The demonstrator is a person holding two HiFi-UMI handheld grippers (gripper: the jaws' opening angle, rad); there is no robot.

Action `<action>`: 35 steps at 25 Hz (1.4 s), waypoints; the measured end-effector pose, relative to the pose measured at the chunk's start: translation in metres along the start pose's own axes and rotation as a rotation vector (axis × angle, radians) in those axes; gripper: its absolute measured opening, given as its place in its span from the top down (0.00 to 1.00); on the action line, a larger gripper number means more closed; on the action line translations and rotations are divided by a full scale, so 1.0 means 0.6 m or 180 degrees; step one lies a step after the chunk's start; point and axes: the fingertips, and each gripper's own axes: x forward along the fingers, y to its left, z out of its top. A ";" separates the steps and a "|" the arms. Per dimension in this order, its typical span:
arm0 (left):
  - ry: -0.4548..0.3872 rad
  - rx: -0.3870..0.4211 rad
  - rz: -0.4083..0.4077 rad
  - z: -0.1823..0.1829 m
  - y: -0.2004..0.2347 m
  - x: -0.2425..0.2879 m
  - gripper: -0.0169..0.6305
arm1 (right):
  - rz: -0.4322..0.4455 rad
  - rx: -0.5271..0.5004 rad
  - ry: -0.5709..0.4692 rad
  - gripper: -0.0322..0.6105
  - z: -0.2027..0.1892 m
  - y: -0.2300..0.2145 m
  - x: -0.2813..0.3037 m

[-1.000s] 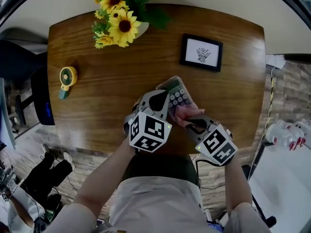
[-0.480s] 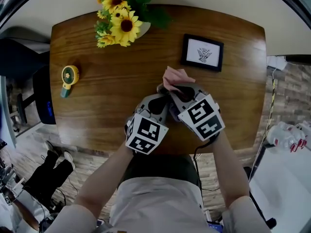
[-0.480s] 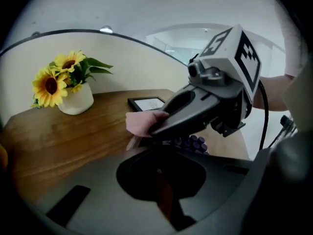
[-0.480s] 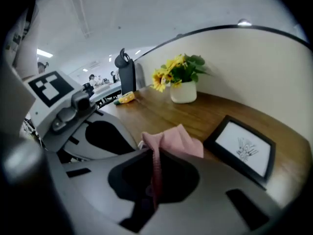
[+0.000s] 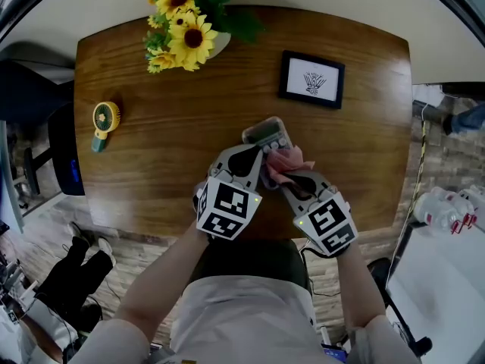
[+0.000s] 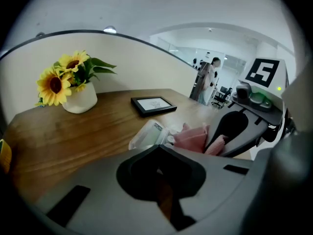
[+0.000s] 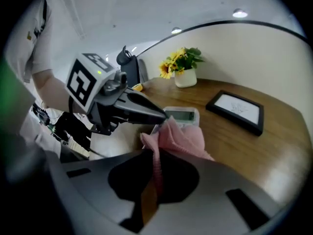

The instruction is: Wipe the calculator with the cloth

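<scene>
Fan (image 5: 105, 120) and sunflowers (image 5: 182, 29) stand at the table's (image 5: 151, 180) left. My left gripper (image 5: 255, 158) is clamped on the calculator (image 5: 265, 132) at its near edge, and its body hides the keys, so only the display end shows. The pink cloth (image 5: 285, 160), pinched tight in my right gripper (image 5: 288, 179), bunches over the calculator's right side, covering that part.

Both forearms reach forward side by side; the left tongs (image 5: 260, 152) and right tongs (image 5: 281, 174) are each clamped closed (tips close together, angled inward).
</scene>
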 end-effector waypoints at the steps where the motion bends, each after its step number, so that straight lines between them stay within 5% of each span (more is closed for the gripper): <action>1: -0.0004 0.0000 -0.0003 0.000 0.000 0.000 0.97 | 0.0036 0.0065 0.0030 0.92 -0.012 0.004 -0.005; 7: -0.0026 -0.0009 -0.0029 -0.001 0.000 0.001 0.97 | 0.0085 0.0166 0.0382 0.92 -0.070 -0.003 -0.033; 13: -0.0052 -0.0034 -0.0071 -0.001 0.000 0.001 0.97 | -0.0028 0.0249 -0.0431 0.92 0.096 -0.055 -0.059; 19: -0.0060 0.0016 -0.0047 0.002 -0.003 0.000 0.97 | 0.0238 -0.0266 -0.0403 0.92 0.196 -0.032 0.043; 25: -0.0093 -0.0038 -0.0033 0.002 -0.001 0.000 0.97 | 0.0307 -0.0369 -0.0165 0.92 0.180 -0.029 0.104; 35: -0.0104 -0.0016 -0.0042 0.000 0.000 -0.001 0.97 | -0.0081 0.0097 -0.0342 0.92 0.154 -0.133 0.056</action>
